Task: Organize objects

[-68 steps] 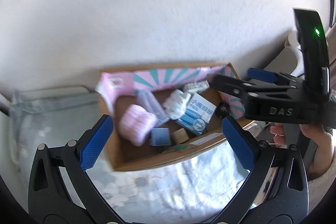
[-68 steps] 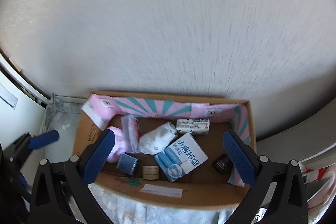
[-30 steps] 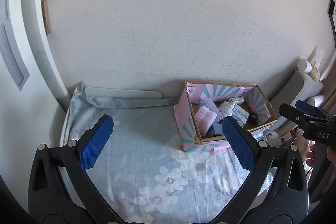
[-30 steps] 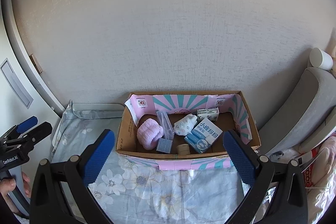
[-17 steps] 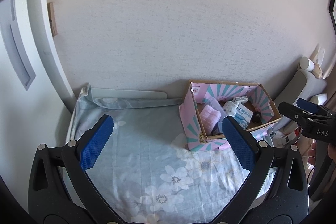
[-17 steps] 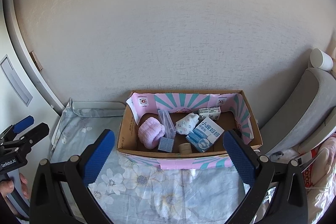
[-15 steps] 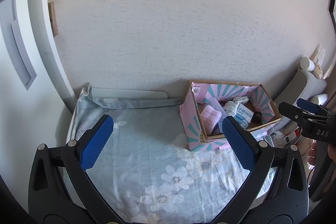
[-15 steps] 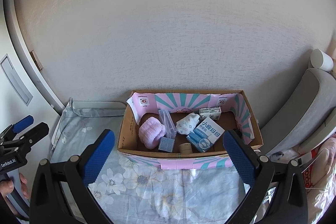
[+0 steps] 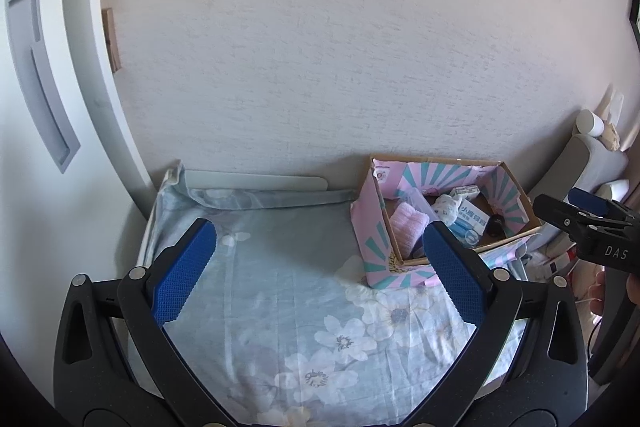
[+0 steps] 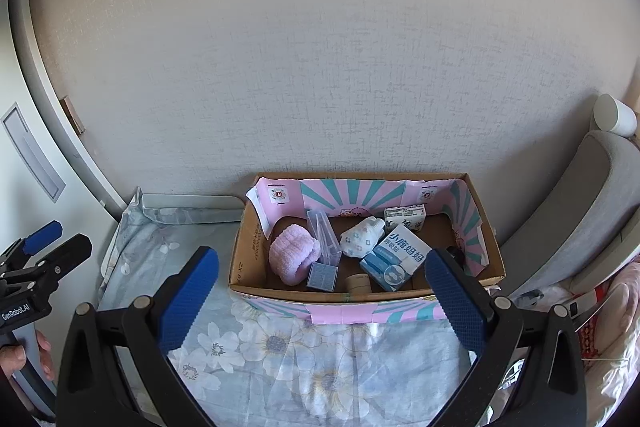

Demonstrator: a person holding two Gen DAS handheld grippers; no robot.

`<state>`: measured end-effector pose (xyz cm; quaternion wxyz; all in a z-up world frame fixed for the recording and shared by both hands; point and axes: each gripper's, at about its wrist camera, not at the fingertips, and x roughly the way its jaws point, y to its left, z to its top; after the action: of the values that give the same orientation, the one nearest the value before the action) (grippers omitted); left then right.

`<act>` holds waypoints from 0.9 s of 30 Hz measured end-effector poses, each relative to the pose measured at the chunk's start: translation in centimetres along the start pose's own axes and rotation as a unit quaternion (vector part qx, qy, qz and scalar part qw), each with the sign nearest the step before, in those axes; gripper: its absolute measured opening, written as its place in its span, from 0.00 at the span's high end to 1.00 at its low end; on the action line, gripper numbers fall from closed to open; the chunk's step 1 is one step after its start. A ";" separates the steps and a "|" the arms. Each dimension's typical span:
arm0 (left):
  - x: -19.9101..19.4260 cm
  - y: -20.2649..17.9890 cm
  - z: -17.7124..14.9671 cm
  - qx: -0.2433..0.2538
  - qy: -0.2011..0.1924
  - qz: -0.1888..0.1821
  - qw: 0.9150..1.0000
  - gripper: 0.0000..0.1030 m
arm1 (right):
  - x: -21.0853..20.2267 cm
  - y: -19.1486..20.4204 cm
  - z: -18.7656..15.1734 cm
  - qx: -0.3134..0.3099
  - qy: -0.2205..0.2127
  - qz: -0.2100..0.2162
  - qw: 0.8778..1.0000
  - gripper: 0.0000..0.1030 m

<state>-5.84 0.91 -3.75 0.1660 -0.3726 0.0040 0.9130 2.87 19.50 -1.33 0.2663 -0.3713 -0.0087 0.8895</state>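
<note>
A cardboard box [image 10: 248, 259] with pink and teal lining stands on a flowered sheet [image 10: 280, 351] against the wall. Inside lie a pink fluffy cloth [image 10: 292, 259], a clear plastic case [image 10: 322, 235], a patterned white bundle [image 10: 362, 235], a blue-and-white carton [image 10: 396, 261], a small white carton [image 10: 404, 217], a blue square item [image 10: 322, 277], a tan roll [image 10: 357, 283] and a small black item [image 9: 496, 225]. My right gripper [image 10: 320, 291] hangs open in front of the box, holding nothing. My left gripper [image 9: 318, 267] is open over the sheet [image 9: 260, 291], left of the box [image 9: 370, 235].
A white wall rises behind the table. A flat white tray edge [image 9: 256, 183] lies at the back left under the sheet. A grey padded chair [image 10: 572, 215] stands to the right, with a white cup [image 10: 614, 117] on it. A door frame [image 9: 80, 67] borders the left.
Both grippers have pulled back from the box, so the whole sheet and wall now show. Over the last half second hardly anything has shifted. Both stay open.
</note>
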 end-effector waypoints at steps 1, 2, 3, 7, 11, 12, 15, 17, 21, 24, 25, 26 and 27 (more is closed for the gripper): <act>0.0 0.0 0.0 0.001 0.000 0.000 1.000 0.00 | 0.0 0.0 0.0 0.000 0.000 0.000 1.000 0.00; 0.0 0.0 0.0 0.001 0.000 0.000 1.000 0.00 | 0.0 0.0 0.0 0.000 0.000 0.000 1.000 0.00; 0.0 0.0 0.0 0.001 -0.001 0.000 1.000 0.00 | 0.0 0.0 0.0 0.000 0.000 0.000 1.000 0.00; -0.1 0.1 0.0 0.000 -0.003 0.000 1.000 0.00 | 0.0 0.0 0.0 0.001 0.001 -0.001 1.000 0.00; -0.1 0.1 0.0 -0.003 -0.003 0.001 1.000 0.00 | 0.0 0.0 -0.1 0.001 0.001 -0.001 1.000 0.00; -0.1 0.2 0.1 -0.004 -0.003 0.003 1.000 0.00 | 0.0 0.0 -0.1 0.001 0.001 -0.001 1.000 0.00; -0.4 0.2 0.1 -0.004 -0.015 0.009 1.000 0.00 | 0.0 0.0 -0.1 0.002 0.002 -0.001 1.000 0.00; -0.7 0.2 0.2 -0.001 -0.022 0.013 1.000 0.00 | 0.0 0.0 -0.1 0.003 0.001 -0.002 1.000 0.00; -1.1 0.0 0.4 0.004 -0.036 0.023 0.999 0.00 | 0.1 -0.1 -0.1 0.006 0.002 -0.002 1.000 0.00; -1.6 -0.1 0.4 0.006 -0.050 0.030 0.998 0.00 | 0.1 -0.2 -0.1 0.005 0.001 -0.002 1.000 0.00; -1.8 -0.2 0.4 0.006 -0.054 0.033 0.998 0.00 | 0.1 -0.2 0.0 0.005 0.001 -0.002 1.000 0.00; -1.9 -0.2 0.5 0.006 -0.058 0.037 0.998 0.00 | 0.1 -0.2 0.0 0.005 0.000 -0.002 1.000 0.00; -2.0 -0.2 0.5 0.006 -0.061 0.040 0.997 0.00 | 0.1 -0.2 0.0 0.005 0.000 -0.002 1.000 0.00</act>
<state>-4.75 0.60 -2.04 0.1318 -0.3144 0.0137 0.9400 2.93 19.72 -1.32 0.2696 -0.3696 -0.0046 0.8892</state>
